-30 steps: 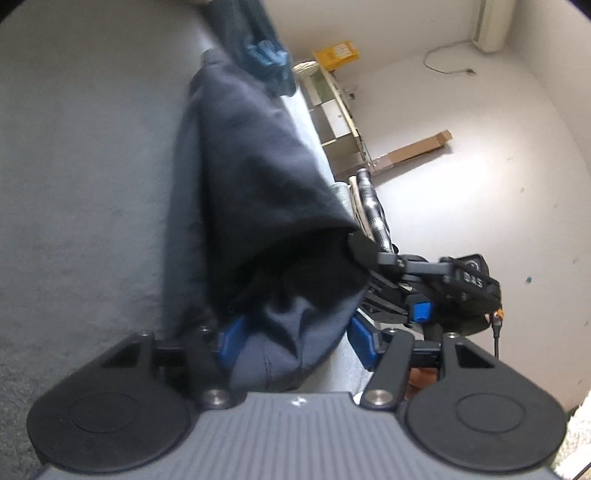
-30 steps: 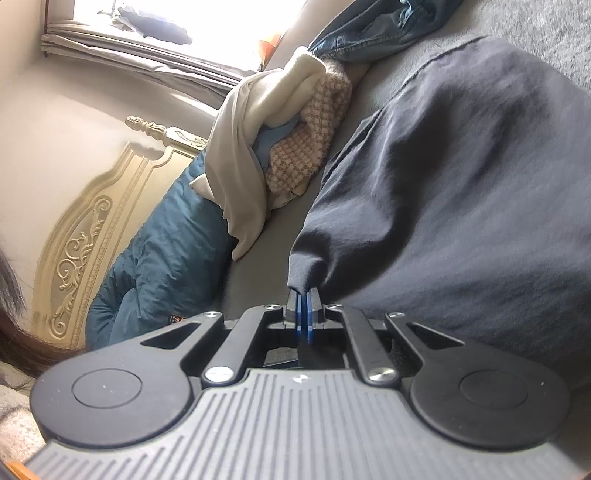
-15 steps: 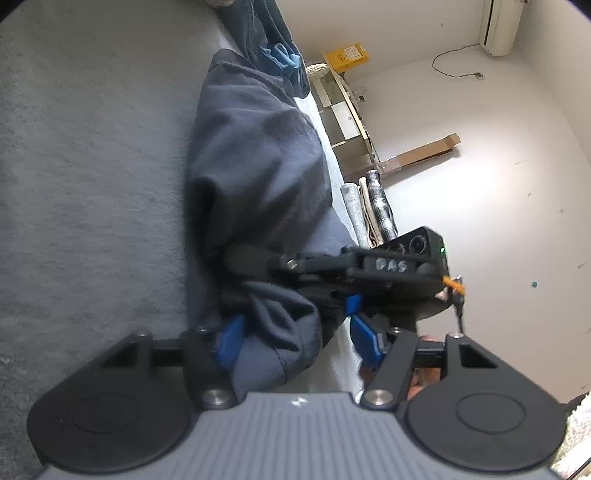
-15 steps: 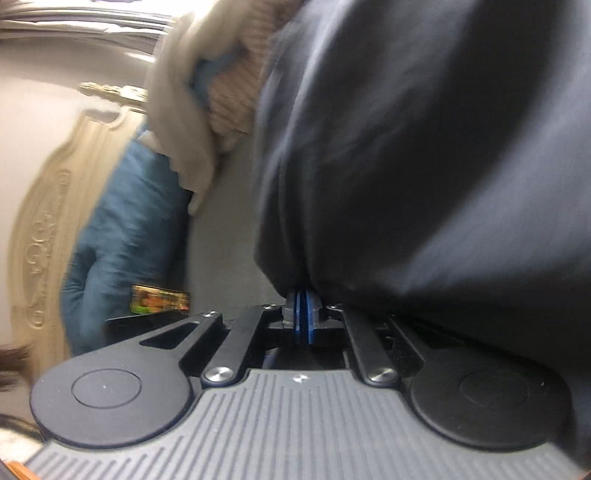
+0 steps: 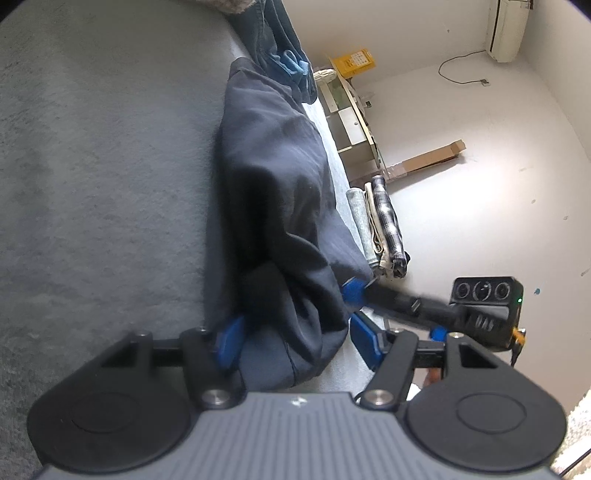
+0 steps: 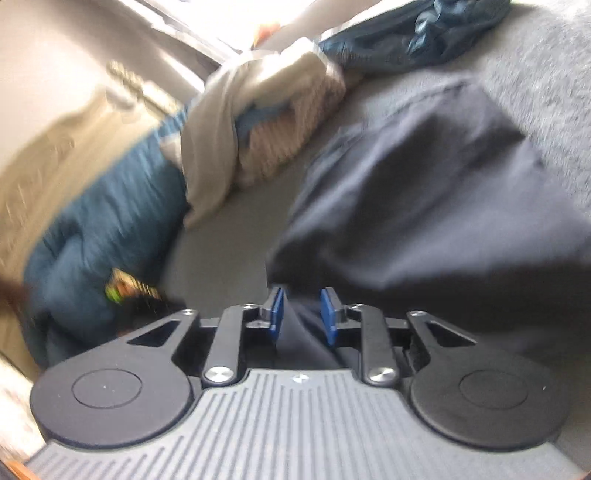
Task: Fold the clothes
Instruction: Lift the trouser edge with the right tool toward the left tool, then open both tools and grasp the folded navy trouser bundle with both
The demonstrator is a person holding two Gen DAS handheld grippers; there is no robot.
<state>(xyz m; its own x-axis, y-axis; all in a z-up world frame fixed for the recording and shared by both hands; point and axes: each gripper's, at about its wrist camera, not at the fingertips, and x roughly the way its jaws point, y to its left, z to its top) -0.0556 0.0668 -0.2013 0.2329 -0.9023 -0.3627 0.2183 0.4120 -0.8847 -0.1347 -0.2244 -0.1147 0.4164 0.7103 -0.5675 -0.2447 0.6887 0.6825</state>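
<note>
A dark navy garment (image 5: 273, 192) lies folded lengthwise on the grey bed (image 5: 103, 177). Its near end is bunched between the blue pads (image 5: 229, 343) of my left gripper (image 5: 295, 343), and a sliver of bed shows beside the right-hand pad, so the left gripper is open. My right gripper (image 5: 356, 295) sits at the garment's right edge by the bed's side. In the right wrist view, which is blurred, the right gripper (image 6: 302, 314) has its jaws opening. A fold of the navy garment (image 6: 424, 192) lies loose between them.
A pile of cream and pink knit clothes (image 6: 258, 122), a teal duvet (image 6: 103, 229) and denim (image 6: 417, 33) lie at the head of the bed. A folded stack (image 5: 384, 229) sits at the bed's edge. A shelf (image 5: 351, 122) and cardboard (image 5: 428, 158) stand by the wall.
The right gripper, earlier shut on the garment's edge, swung across it, then drew back to the right and parted its jaws. The left gripper has stayed put around the bunched end.
</note>
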